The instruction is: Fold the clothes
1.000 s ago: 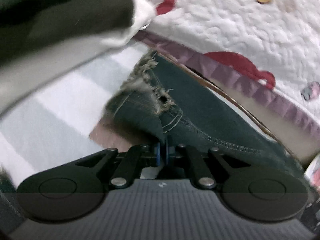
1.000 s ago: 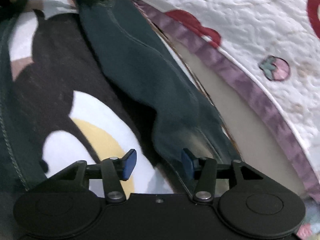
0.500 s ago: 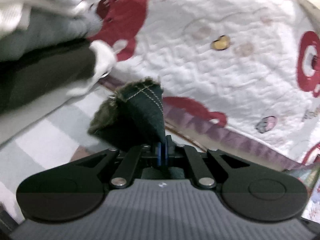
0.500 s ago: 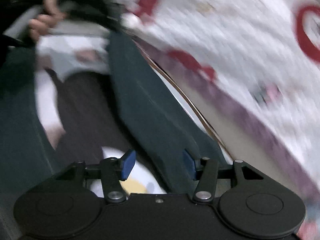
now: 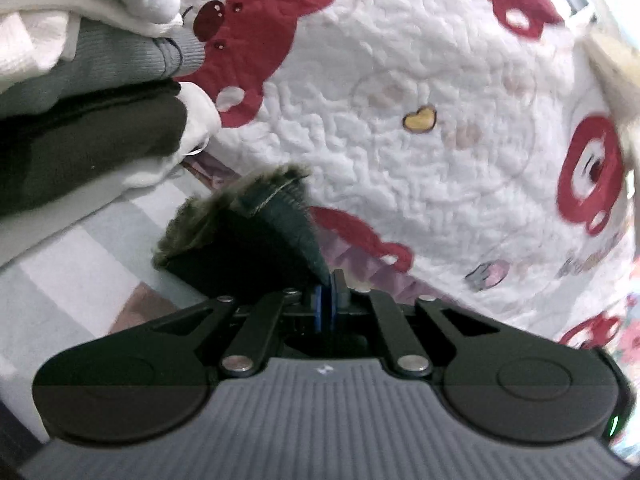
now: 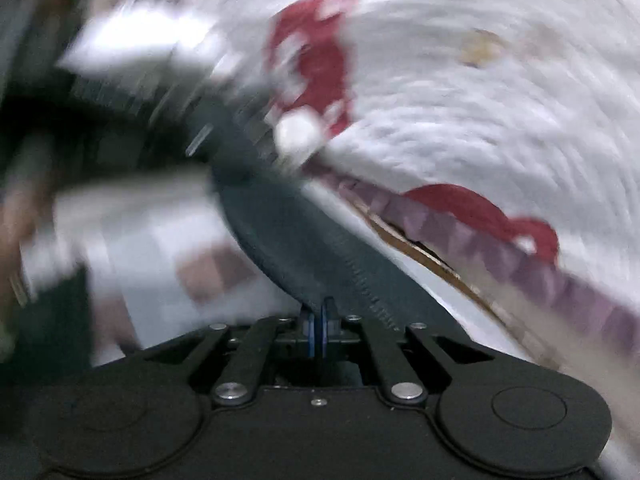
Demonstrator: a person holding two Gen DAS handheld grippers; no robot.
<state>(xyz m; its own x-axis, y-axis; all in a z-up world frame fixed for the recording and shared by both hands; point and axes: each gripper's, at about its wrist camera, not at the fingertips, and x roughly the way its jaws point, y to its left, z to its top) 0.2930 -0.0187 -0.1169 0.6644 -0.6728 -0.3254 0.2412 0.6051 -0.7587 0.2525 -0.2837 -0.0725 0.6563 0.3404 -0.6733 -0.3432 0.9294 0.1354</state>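
In the left wrist view, the left gripper [image 5: 328,300] sits at the lower middle of the frame. Its blue pads are pressed together on a corner of the dark jeans [image 5: 256,240], and the frayed hem [image 5: 224,204] of this garment stands up just above the fingers, in the centre. At the upper left of the frame there is a stack of folded clothes [image 5: 88,92]: white pieces on top, a grey ribbed one under them, and a dark one lower. Behind, a white quilt with red bear figures [image 5: 400,120] fills the upper right, and a pale striped sheet [image 5: 68,264] lies at the lower left.

The right wrist view is strongly blurred. The right gripper [image 6: 318,330] is also at the lower middle, with its pads closed on an edge of the same jeans [image 6: 288,232]; here a long band of denim with a stitched seam runs from the fingers toward the upper left, which the left view does not show. The quilt [image 6: 480,120] is at the upper right. The stack is not clear here, and the frayed hem is not visible.
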